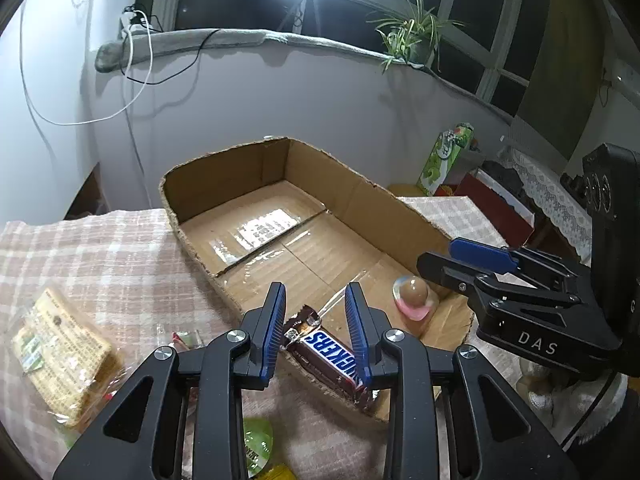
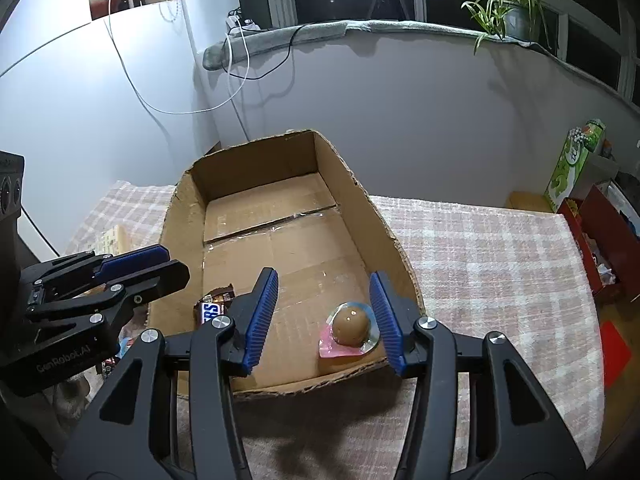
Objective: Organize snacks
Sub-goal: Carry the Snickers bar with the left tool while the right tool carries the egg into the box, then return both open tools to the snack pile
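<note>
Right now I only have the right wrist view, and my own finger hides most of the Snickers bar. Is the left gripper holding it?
Observer: No. The left gripper has its jaws open, one on each side of the Snickers bar, which looks to rest in the near left corner of the cardboard box.
Operator: Anything outside the box on that side?
Observer: Yes, a clear packet of crackers lies on the checked tablecloth, left of the box.
Operator: Only that?
Observer: No, a green packet sits nearer, below the left gripper and partly hidden by it.
</note>
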`<act>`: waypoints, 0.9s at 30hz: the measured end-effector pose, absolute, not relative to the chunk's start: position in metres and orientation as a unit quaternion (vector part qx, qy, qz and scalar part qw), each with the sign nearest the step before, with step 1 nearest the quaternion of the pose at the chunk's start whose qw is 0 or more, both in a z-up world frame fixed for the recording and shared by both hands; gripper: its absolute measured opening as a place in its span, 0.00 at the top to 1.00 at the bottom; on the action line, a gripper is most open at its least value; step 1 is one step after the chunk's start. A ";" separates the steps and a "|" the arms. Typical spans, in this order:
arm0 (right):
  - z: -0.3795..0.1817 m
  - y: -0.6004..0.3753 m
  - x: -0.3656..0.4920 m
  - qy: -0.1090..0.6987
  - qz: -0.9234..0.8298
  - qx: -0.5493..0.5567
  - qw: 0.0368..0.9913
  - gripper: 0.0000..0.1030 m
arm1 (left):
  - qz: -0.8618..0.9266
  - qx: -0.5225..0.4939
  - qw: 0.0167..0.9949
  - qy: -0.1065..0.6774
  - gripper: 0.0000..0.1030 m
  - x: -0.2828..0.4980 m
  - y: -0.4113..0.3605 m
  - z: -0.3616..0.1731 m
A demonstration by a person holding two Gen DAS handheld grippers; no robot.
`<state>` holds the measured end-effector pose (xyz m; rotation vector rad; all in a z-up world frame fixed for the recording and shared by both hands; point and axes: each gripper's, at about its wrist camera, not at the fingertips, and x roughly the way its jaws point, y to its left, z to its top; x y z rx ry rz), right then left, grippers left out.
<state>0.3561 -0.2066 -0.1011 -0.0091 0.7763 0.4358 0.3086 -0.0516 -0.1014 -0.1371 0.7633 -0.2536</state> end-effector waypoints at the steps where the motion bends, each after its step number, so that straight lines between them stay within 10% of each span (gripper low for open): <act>1: -0.100 -0.207 0.354 0.375 0.212 -0.004 0.902 0.51 | -0.123 -0.067 0.918 0.370 0.72 0.308 -0.051 -0.101; 27: -0.076 -0.157 0.258 0.356 0.289 -0.025 0.889 0.51 | -0.080 -0.090 0.940 0.319 0.72 0.218 0.013 -0.063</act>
